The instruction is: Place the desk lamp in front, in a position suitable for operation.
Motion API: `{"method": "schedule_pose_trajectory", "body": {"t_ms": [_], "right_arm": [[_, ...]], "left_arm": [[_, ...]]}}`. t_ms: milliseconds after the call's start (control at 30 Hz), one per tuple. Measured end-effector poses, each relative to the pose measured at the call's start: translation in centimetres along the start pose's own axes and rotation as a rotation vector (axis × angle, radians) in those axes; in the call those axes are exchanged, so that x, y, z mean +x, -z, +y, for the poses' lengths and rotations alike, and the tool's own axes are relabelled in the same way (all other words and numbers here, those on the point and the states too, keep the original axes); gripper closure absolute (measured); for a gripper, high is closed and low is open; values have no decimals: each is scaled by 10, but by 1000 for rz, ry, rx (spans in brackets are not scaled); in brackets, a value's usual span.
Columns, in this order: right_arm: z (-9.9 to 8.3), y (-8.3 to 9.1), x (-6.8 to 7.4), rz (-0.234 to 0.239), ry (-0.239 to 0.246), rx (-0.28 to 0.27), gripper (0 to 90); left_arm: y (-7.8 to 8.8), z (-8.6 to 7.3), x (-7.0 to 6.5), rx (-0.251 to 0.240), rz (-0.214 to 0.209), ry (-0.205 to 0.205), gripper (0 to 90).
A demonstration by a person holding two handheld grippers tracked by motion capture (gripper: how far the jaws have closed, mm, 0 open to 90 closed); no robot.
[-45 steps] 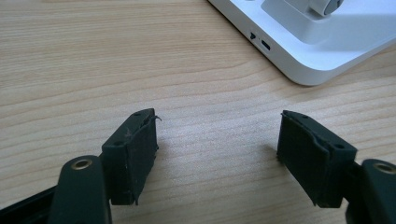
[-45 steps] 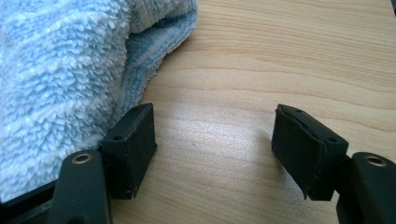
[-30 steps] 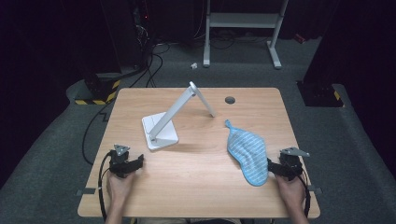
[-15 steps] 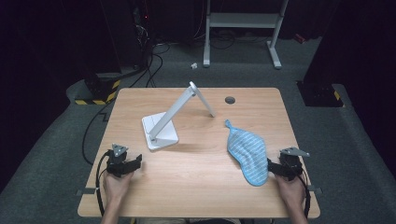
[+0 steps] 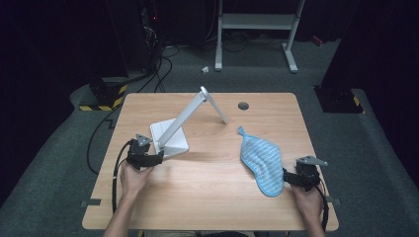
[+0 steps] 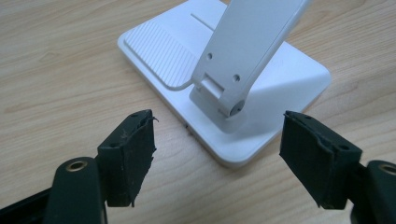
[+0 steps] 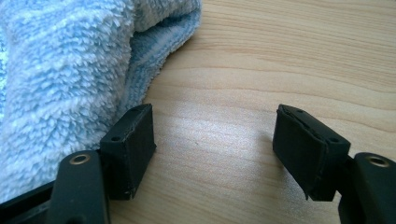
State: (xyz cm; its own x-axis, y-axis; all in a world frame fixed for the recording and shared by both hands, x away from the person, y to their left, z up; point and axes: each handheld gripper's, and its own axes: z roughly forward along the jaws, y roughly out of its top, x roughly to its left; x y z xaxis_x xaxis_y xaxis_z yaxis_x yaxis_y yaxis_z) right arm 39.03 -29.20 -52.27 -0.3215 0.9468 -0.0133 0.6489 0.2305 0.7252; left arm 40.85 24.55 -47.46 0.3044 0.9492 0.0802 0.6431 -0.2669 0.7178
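Standing left of centre in the high view, the white desk lamp (image 5: 170,138) rests its flat base on the worktop (image 5: 207,197), its arm slanting up toward the frame's middle and folding down at the top. Your left tool (image 5: 155,155) sits just below and left of that base, jaws spread wide with nothing between them; they have just been opening a little further. In the left gripper view the lamp's hinge (image 6: 224,100) and the near corner of the base lie straight ahead between the two black jaws, not touched by either.

Toward the lower right of the high view lies the blue striped cloth (image 5: 262,163). Your right tool (image 5: 286,177) rests at its lower right edge, jaws wide and empty; in the right gripper view the left-hand jaw sits right against the cloth's fluffy edge (image 7: 70,93).
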Motion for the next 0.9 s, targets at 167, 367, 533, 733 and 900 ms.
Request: {"method": "schedule_pose_trajectory", "body": {"t_ms": [167,367,533,733,900], "right_arm": [[0,0,0,1,2,0,289],[0,0,0,3,4,0,288],[0,0,0,3,4,0,288],[0,0,0,3,4,0,289],[0,0,0,3,4,0,288]], "left_arm": [[-11,9,-3,13,-2,-8,256],[-22,19,-7,1,-20,27,260],[-32,26,-7,-7,5,46,279],[-47,32,-12,7,10,45,301],[-58,36,-17,6,40,50,350]]}}
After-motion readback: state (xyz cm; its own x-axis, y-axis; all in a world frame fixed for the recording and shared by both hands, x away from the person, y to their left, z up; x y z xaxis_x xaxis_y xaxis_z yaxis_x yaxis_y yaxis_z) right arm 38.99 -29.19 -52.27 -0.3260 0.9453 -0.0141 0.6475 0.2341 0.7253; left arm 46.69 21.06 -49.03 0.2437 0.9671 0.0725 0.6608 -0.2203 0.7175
